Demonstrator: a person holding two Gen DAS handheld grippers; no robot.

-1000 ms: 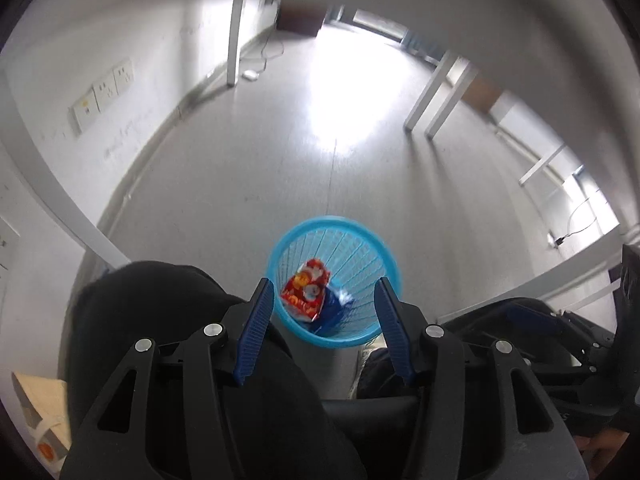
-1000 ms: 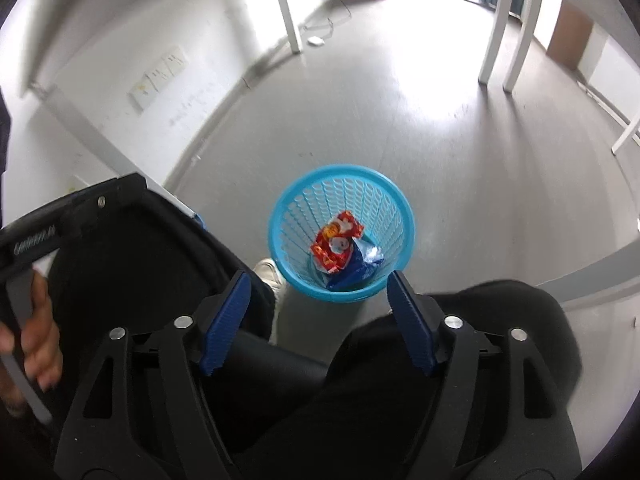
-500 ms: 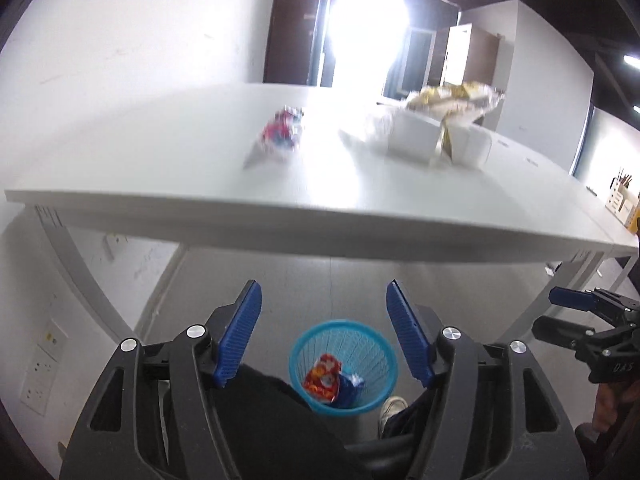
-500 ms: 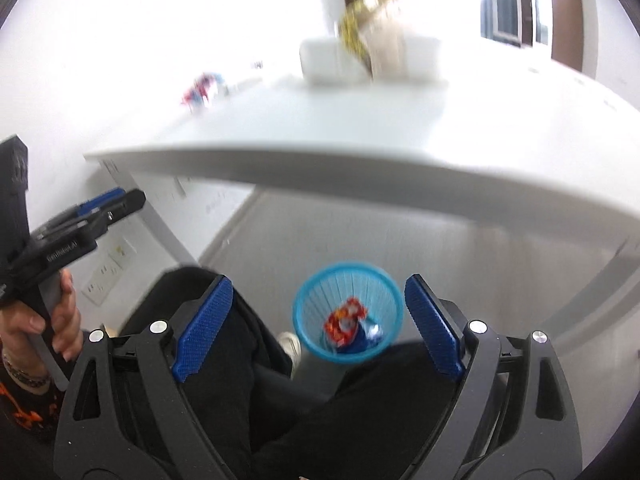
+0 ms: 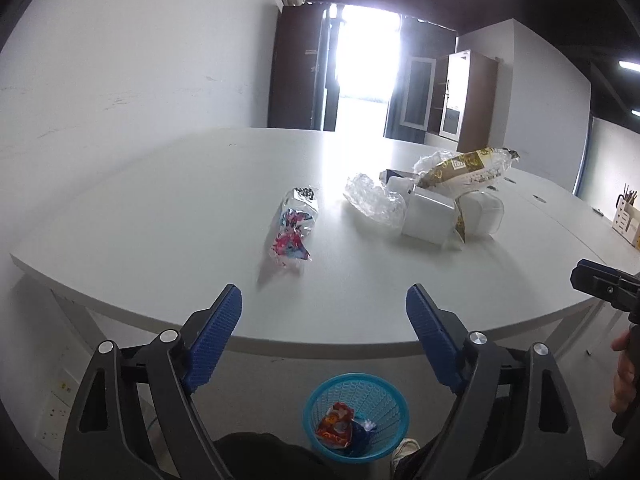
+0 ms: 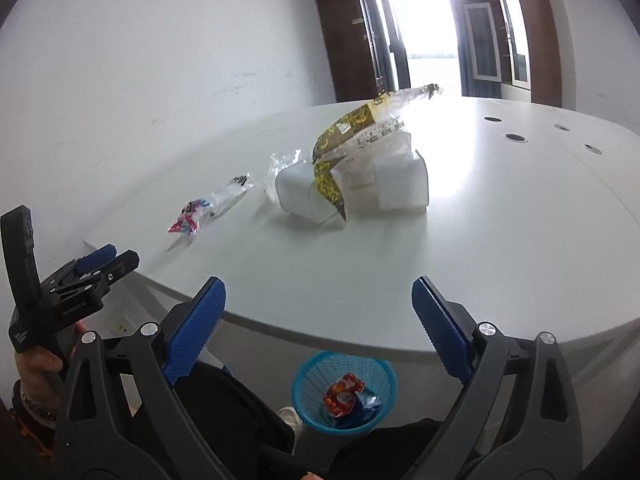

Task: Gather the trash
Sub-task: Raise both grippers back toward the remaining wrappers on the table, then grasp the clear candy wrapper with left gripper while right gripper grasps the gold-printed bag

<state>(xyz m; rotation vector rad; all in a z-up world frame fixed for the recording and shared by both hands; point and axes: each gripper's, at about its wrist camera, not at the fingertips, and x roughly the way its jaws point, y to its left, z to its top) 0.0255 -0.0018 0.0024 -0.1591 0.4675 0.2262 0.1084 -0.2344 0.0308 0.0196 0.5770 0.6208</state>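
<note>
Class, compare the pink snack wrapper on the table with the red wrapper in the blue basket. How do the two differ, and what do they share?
The pink snack wrapper lies flat on the white table; the red wrapper sits crumpled inside the blue basket on the floor. The pink one is partly clear, the red one opaque. Both are empty snack packaging, and neither is held.

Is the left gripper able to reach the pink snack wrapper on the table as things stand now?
Probably yes. The left gripper has opening jaws with nothing between them, and the pink snack wrapper lies alone on the table, ahead of the fingers. The other trash sits apart to its right.
</note>
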